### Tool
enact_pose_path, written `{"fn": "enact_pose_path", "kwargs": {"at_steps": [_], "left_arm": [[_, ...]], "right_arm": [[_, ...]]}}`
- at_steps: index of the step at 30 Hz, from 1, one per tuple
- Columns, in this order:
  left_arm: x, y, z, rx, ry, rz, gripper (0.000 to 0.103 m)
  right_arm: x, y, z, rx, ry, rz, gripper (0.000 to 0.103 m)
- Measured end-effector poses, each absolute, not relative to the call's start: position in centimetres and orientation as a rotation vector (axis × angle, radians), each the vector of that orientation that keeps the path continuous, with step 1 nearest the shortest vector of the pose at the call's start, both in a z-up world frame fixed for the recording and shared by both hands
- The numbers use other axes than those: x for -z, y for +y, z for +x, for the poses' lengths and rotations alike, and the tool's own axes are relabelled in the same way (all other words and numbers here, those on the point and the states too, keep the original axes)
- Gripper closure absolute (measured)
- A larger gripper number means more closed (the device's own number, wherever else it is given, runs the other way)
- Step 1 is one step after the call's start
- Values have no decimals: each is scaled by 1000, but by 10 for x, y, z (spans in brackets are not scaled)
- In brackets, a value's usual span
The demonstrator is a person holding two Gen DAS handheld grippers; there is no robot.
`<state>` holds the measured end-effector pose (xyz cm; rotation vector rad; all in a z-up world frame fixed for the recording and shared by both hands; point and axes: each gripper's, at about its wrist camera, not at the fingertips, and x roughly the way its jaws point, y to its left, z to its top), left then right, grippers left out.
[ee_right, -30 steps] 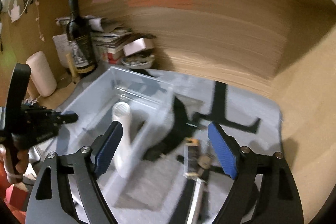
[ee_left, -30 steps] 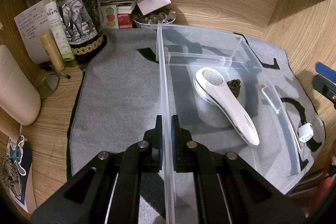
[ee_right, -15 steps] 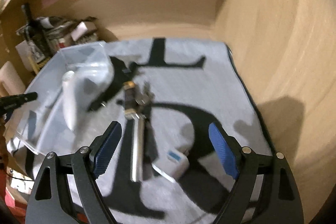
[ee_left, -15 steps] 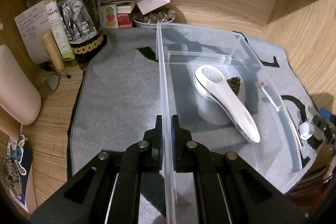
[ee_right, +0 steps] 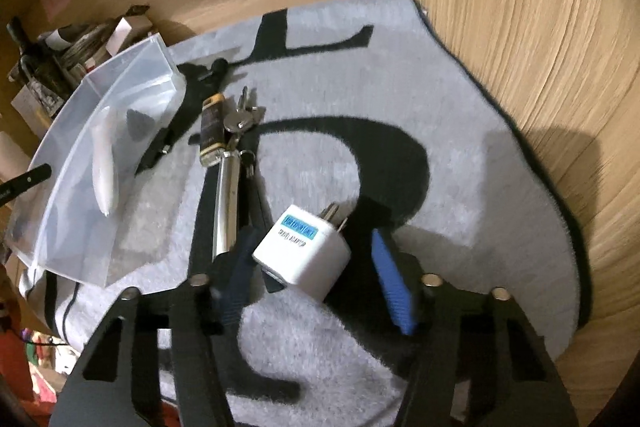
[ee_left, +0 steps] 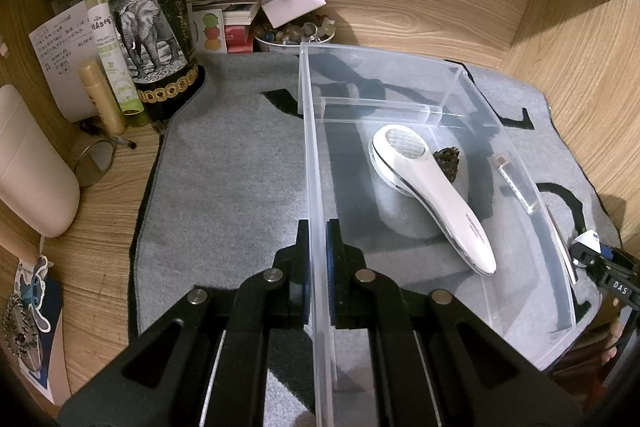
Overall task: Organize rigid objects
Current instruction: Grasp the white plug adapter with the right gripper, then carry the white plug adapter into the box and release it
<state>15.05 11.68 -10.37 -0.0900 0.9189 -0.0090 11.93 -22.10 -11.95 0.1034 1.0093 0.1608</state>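
Left gripper (ee_left: 317, 247) fingers pinched on bin (ee_left: 308, 147) wall. Right gripper (ee_right: 316, 263) fingers wide around white plug (ee_right: 302, 251), nothing held; should be squeezed evenly on flat sides.

Not much readable here tbh. In the left wrist view, the right gripper (ee_left: 614, 277) poking in at about 4 o'clock has "DAS" in white letters on its black body. The wine bottle (ee_left: 150, 15) up at 10 o'clock has an elephant drawing on the label, with script running up the side that's too small to make out. The white handheld device (ee_left: 430, 193) in the clear bin (ee_left: 316, 267) has grey lettering on its handle, can't read it. In the right wrist view, the white plug adapter (ee_right: 302, 251) near center says "TRAVEL ADAPTER", upside down, under a blurry blue strip.
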Motion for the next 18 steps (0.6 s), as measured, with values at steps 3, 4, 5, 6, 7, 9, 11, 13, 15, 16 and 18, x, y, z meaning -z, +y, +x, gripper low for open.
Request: {"fn": "enact_pose_path", "kwargs": {"at_steps": [3,4,5,6,7,9,11,13,15,16,18], "left_arm": [[104,117,150,9,918,-89,98],[104,117,150,9,918,-88,98],[104,117,150,9,918,-88,98],[104,117,150,10,918,-90,98],[104,117,150,11,919,-91,98],[104,117,150,11,918,-90,98],[104,117,150,12,917,-91,98],[104,118,151,13,917,-92,98],[104,118,151,13,917,-92,98],[103,118,151,13,917,-92,98],[104,118,151,13,917,-93,98]], "right_arm": [[117,-222,119,-157,995,109,60],[116,-221,119,-153,990,112,60],[115,-222,119,-149,984,113,60],[112,-222,119,-146,976,114,60],[111,-223,121,-146,970,116,60],[105,-223,122,-145,952,116,61],[98,-221,125,-148,932,114,61],[91,-217,127,-157,909,107,65],[83,-212,130,-172,888,96,67],[81,-209,132,-175,877,85,67],[77,-203,135,-180,861,67,67]]}}
